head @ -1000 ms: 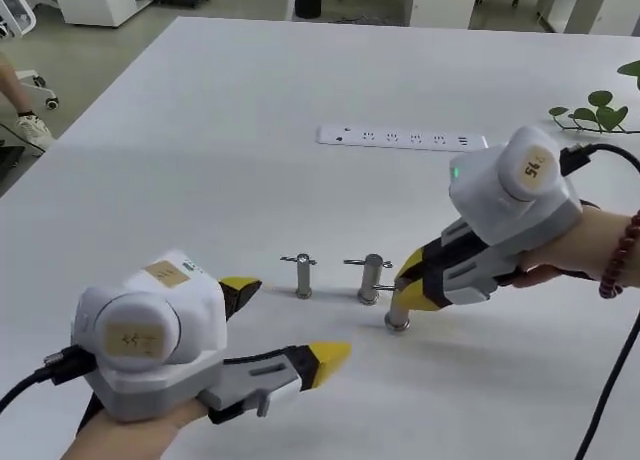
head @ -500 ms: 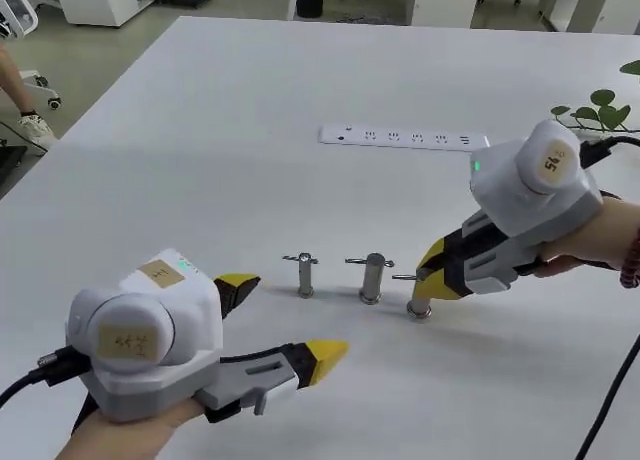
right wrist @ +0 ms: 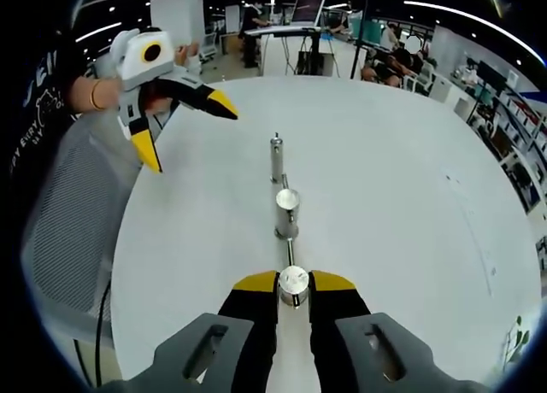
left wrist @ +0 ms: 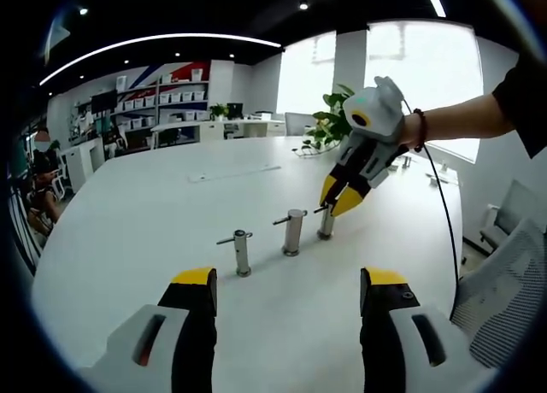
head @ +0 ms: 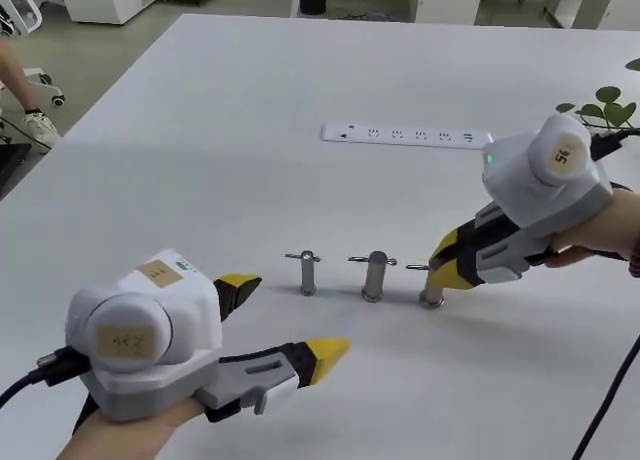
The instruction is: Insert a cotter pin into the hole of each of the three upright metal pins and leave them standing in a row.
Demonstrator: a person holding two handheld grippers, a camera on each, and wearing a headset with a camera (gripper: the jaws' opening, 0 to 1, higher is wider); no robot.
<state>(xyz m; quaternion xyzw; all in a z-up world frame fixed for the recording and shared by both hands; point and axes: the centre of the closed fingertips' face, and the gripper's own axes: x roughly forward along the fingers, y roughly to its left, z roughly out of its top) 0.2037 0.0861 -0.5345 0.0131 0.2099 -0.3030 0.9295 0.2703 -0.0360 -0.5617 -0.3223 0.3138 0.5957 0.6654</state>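
Fingers [head: 446, 248] of right gripper [head: 450, 264] clasp the end pin [head: 432, 299], hiding its middle.

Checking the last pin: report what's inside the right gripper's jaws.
The third metal pin stands clamped there, cotter pin through it; the right gripper covers most of its shaft.

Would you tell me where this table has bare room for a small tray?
The table is bare between the power strip and the pins, and across its left side. It is crowded at the pins, where the right gripper clamps the end pin and the open left gripper hovers in front.
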